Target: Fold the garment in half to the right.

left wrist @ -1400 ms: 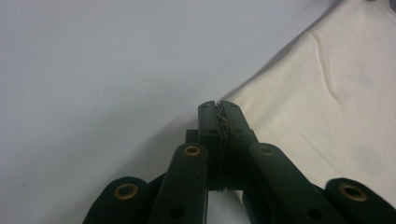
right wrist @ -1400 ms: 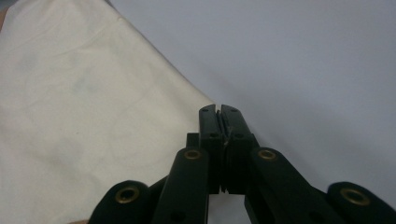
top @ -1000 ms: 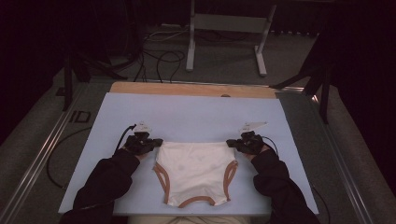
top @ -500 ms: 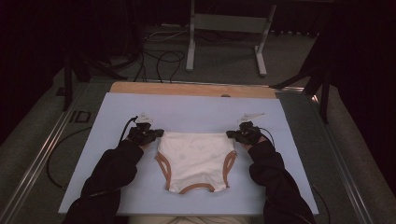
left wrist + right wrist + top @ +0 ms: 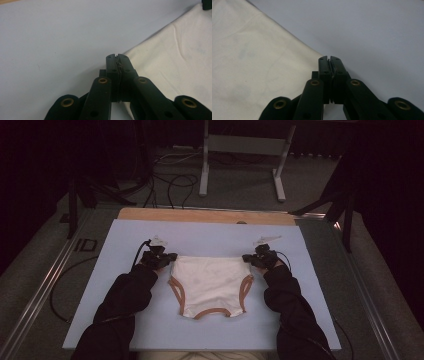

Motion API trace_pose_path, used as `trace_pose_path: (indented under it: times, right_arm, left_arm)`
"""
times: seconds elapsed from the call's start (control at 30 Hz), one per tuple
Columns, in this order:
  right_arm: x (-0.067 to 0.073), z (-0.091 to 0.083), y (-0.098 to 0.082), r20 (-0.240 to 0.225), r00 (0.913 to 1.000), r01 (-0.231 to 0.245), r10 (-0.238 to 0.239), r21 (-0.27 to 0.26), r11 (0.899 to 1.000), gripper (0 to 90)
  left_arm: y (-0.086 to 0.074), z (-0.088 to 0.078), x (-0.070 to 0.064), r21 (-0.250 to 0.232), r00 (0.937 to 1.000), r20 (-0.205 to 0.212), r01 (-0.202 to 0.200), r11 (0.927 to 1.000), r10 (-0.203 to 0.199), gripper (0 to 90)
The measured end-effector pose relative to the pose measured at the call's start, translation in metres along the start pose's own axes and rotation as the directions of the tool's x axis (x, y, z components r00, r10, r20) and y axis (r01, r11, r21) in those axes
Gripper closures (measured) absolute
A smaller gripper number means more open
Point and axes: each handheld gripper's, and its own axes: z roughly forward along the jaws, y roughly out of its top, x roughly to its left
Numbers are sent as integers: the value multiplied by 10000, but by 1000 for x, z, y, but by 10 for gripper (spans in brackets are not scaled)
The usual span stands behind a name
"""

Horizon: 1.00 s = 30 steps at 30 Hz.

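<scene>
Both hands had carried the cream underpants [image 5: 210, 282] farther up the blue mat [image 5: 210, 232], away from the person, since a second before.

From the high view, the garment lay flat on the mat on the bench, waistband stretched between the left gripper [image 5: 167, 258] and the right gripper [image 5: 250, 258], its orange-trimmed leg openings trailing toward the person. Pulling the corners farther apart could have dragged the cloth out of one grip and left the waistband skewed.

From the left gripper view, that gripper [image 5: 117, 58] had its jaws pinched tight on the waistband's left corner, with only a thin edge of the fabric [image 5: 175, 62] caught, so it could have slipped.

From the right gripper view, the right gripper [image 5: 329, 60] was likewise clamped on the garment's [image 5: 257, 65] right corner, equally shallow.
</scene>
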Motion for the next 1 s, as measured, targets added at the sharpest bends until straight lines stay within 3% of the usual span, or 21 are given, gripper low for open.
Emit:
trace_pose_path:
  times: [0.4,1.0]
  right_arm:
    - [-5,13,0,47,9999,-144,144,132,9998,881]
    - [-5,14,2,268,9995,-182,176,233,9996,877]
  left_arm:
    - [-4,11,4,376,9995,-201,251,9990,-244,897]
    - [0,20,5,510,9989,-467,117,9986,-93,896]
